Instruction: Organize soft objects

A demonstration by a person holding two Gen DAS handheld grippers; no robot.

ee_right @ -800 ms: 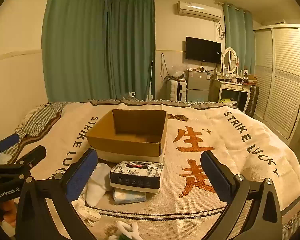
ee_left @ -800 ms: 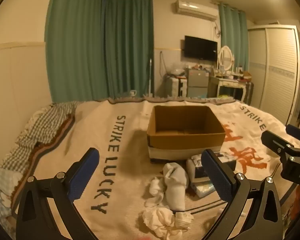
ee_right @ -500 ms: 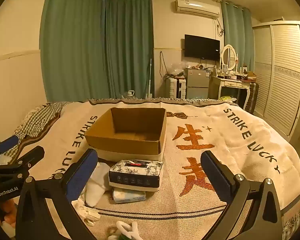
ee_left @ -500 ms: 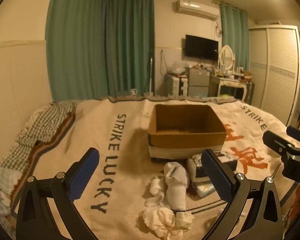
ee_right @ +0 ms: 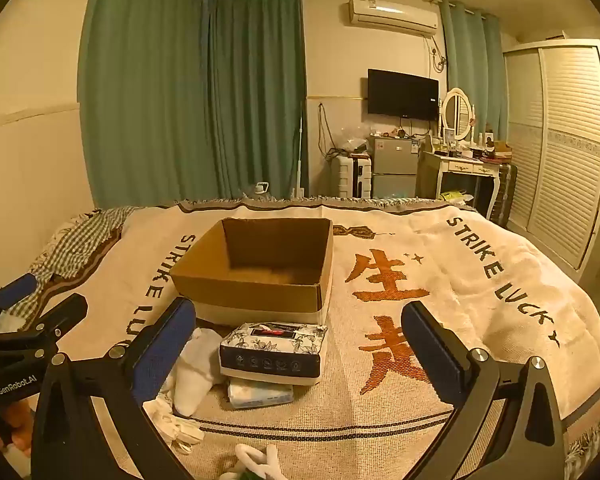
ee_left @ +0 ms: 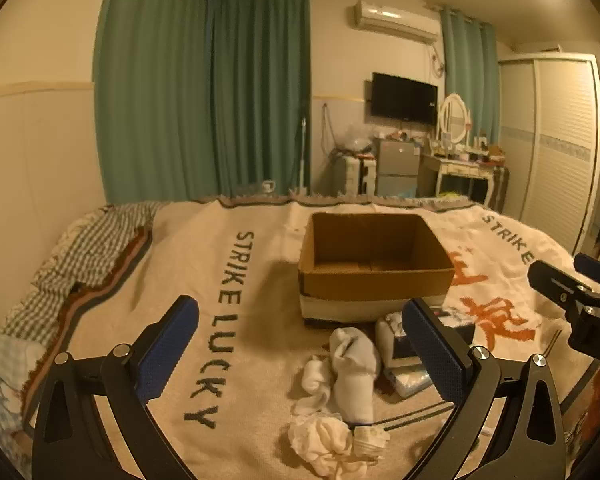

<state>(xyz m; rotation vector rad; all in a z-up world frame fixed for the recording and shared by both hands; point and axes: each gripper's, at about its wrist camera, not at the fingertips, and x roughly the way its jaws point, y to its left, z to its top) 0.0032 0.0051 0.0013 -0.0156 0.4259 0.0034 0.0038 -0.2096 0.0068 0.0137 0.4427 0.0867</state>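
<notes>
White socks (ee_left: 354,364) are lying low and centre in the left view, just before the empty cardboard box (ee_left: 374,258). The left gripper (ee_left: 300,344) and right gripper (ee_right: 300,344) are both hovering with jaws spread; descending squarely over one sock seems wisest.

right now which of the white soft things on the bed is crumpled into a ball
The crumpled white cloth, nearest the left wrist camera. The white sock behind it lies stretched out lengthwise instead.

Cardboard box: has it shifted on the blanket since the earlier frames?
No. The cardboard box keeps its spot beside the blanket's STRIKE LUCKY lettering; only the camera drifts slightly.
</notes>
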